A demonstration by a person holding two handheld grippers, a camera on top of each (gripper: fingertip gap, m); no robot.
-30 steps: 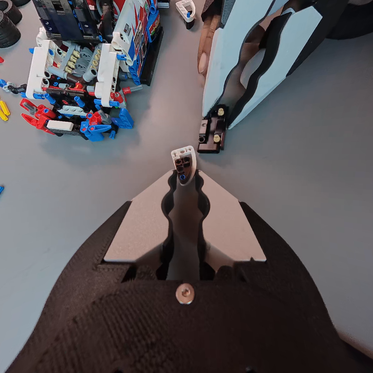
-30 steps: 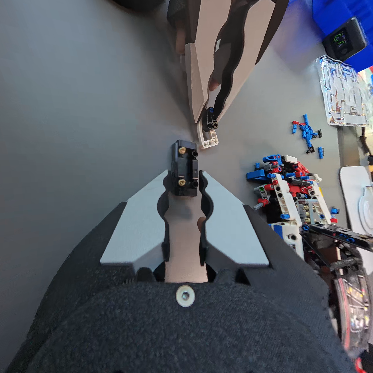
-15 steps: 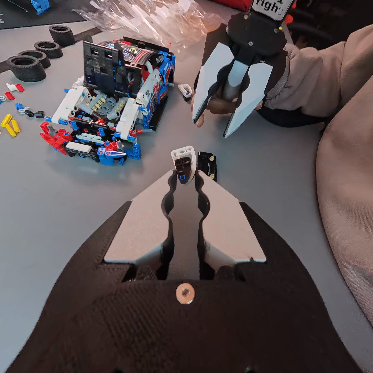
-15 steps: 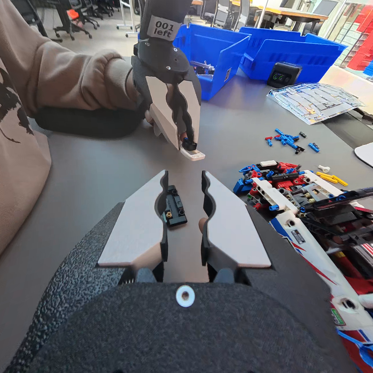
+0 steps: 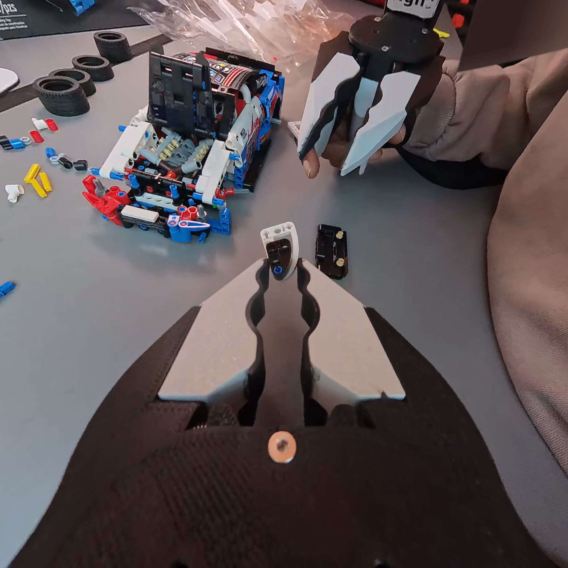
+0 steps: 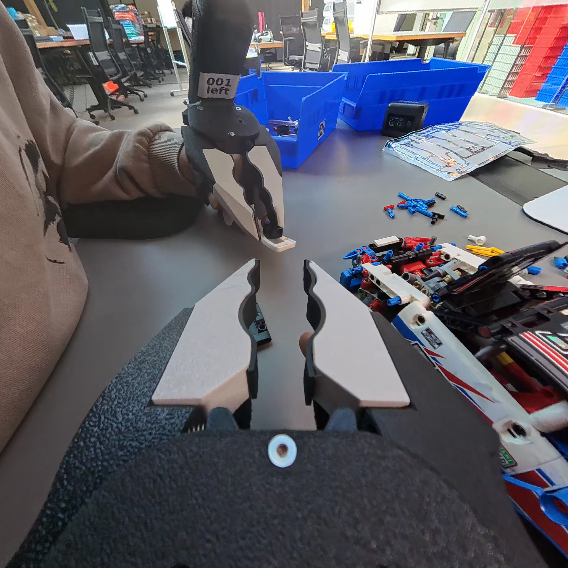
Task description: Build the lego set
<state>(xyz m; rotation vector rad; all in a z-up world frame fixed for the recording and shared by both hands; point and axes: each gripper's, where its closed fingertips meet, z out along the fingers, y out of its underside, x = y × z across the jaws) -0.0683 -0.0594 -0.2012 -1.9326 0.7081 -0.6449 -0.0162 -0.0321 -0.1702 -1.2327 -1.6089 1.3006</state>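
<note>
1. Car model [image 5: 196, 153] on the table [image 5: 92, 307]: body and engine bay largely built. Four tyres [image 5: 73, 83] unmounted, loose pins [image 6: 421, 207] scattered nearby.
2. Left tongs [image 5: 281, 264] clamp a small white-and-black sub-assembly [image 5: 281, 249], not yet fitted.
3. Right tongs [image 6: 281, 267] spread apart, empty, raised above the black block [image 5: 332, 250] lying on the table.
4. Judgement: well along; wheels and small parts remain.

the left gripper [image 5: 281, 266] pinches a white-and-black piece [image 5: 280, 249] in its jaws; a black block [image 5: 332, 251] lies just beside it on the grey surface [image 5: 76, 276].
</note>
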